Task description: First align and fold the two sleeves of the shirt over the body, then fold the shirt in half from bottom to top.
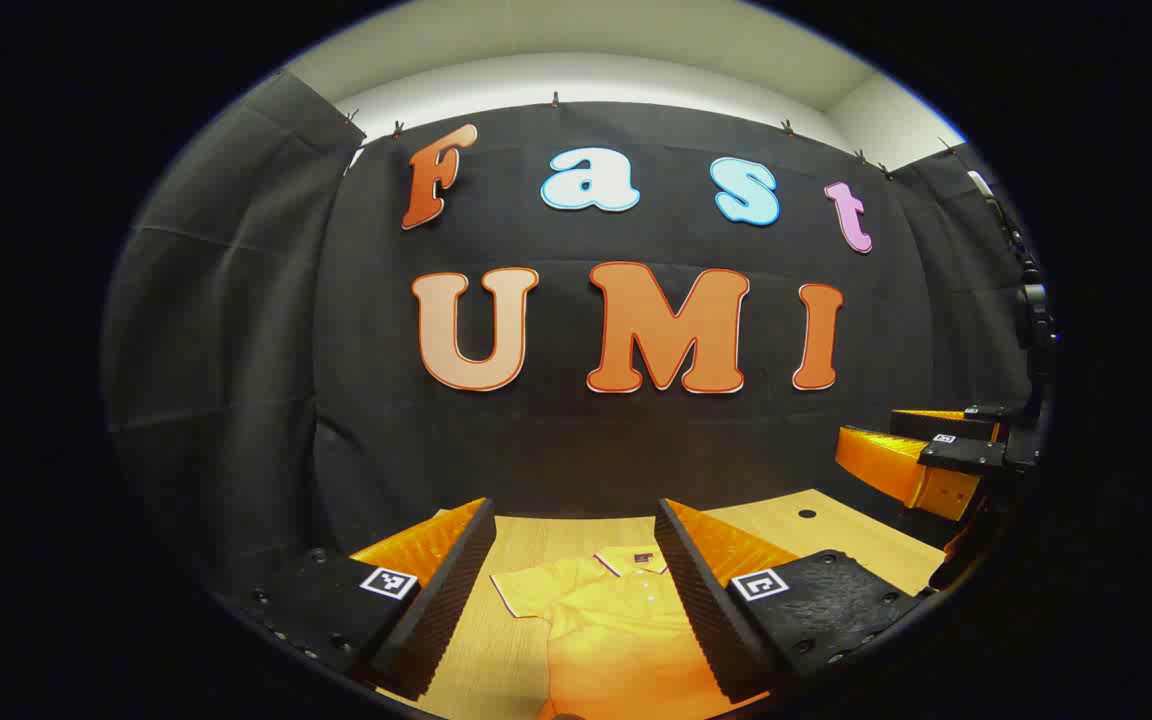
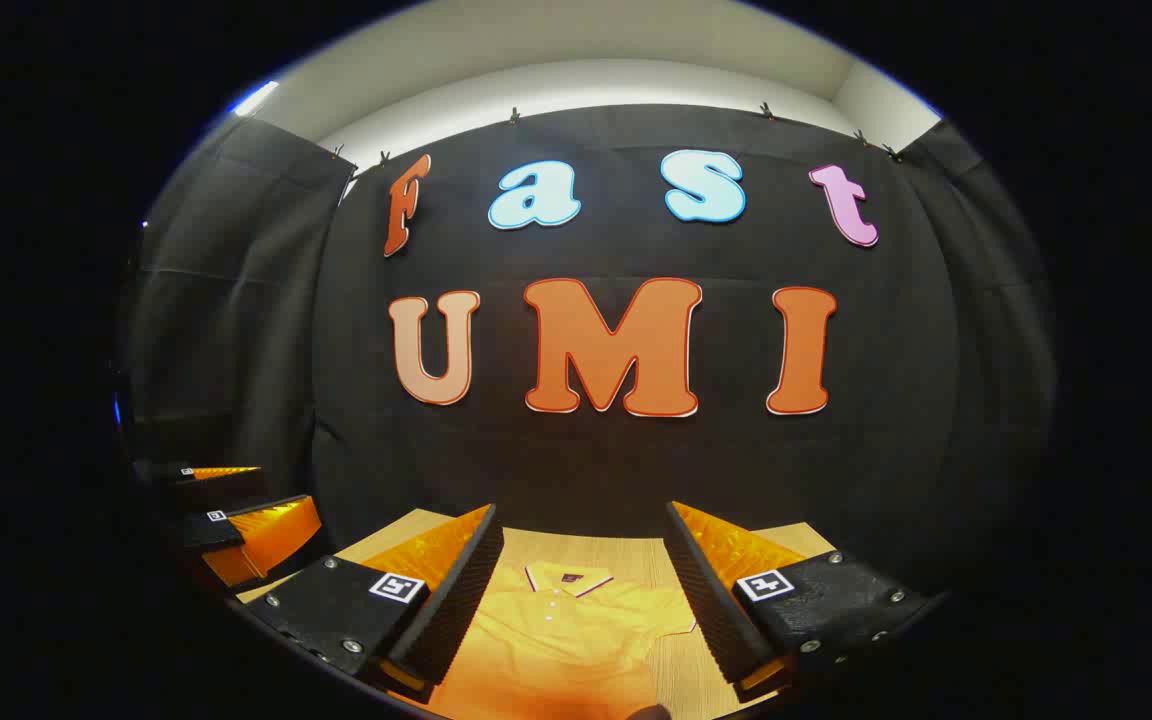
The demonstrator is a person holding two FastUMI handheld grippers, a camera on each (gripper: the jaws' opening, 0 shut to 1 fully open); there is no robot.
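A yellow polo shirt lies flat on the wooden table, collar toward the far wall, one short sleeve spread to the left. In the right gripper view the same shirt shows with its collar and the other sleeve spread right. My left gripper hangs open above the shirt, nothing between its fingers. My right gripper is also open above the shirt. The right gripper shows at the right edge of the left gripper view; the left gripper shows at the left edge of the right gripper view.
The black cloth wall rises just behind the table's far edge. A small dark hole marks the table at the back right. Bare wood shows beside the shirt.
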